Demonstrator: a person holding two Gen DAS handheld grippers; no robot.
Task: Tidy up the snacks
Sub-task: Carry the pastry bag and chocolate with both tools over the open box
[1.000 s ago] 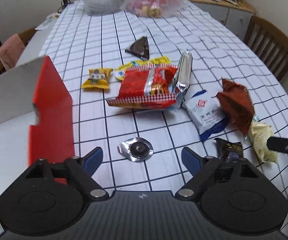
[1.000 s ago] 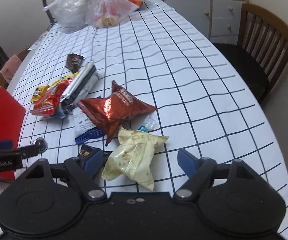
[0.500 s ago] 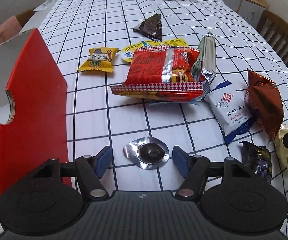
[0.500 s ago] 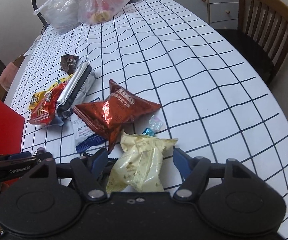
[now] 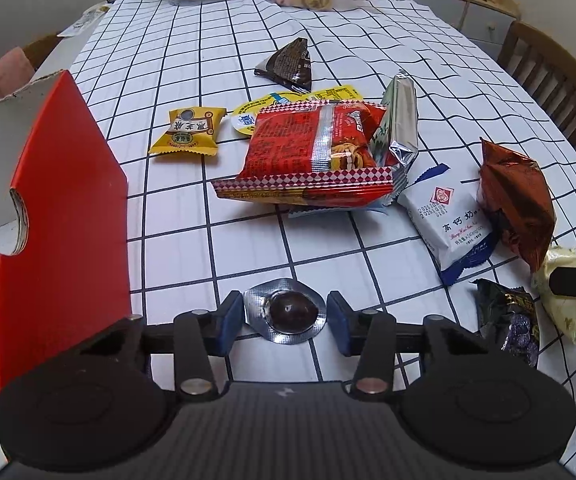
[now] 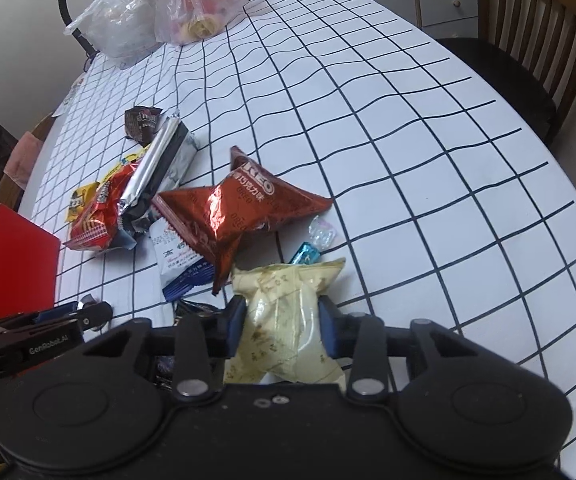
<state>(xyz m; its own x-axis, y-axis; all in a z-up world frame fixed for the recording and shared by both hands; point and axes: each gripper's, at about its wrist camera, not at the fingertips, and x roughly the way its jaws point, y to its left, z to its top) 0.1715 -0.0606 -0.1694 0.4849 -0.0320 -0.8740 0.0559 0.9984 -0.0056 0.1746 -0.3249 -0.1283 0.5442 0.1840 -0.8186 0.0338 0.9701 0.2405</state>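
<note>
Snacks lie scattered across a checked tablecloth (image 5: 215,40) with the sorting barely begun; the red box (image 5: 63,216) at the left edge of the left wrist view shows only its wall and a blank inner face, so whether anything is in it cannot be told. The left gripper (image 5: 285,316), low in the centre of the frame, has its blue pads on either side of a foil blister (image 5: 285,310) that lies flat on the cloth, touching or nearly touching its edges but not yet lifting it. In the right wrist view the right gripper (image 6: 281,320) squeezes a pale pouch (image 6: 288,312) at lower centre, the wrapper puckered between the pads. Left on the cloth, mid-frame: a red packet (image 5: 312,152), a silver pack (image 5: 400,124), a yellow sachet (image 5: 187,132), a white milk bar (image 5: 452,220), an Oreo bag (image 6: 239,212), a dark triangle (image 5: 292,64) and two small candies (image 6: 314,244). By the look of it, nearly all the work lies ahead; each piece must go to the box in turn.
</note>
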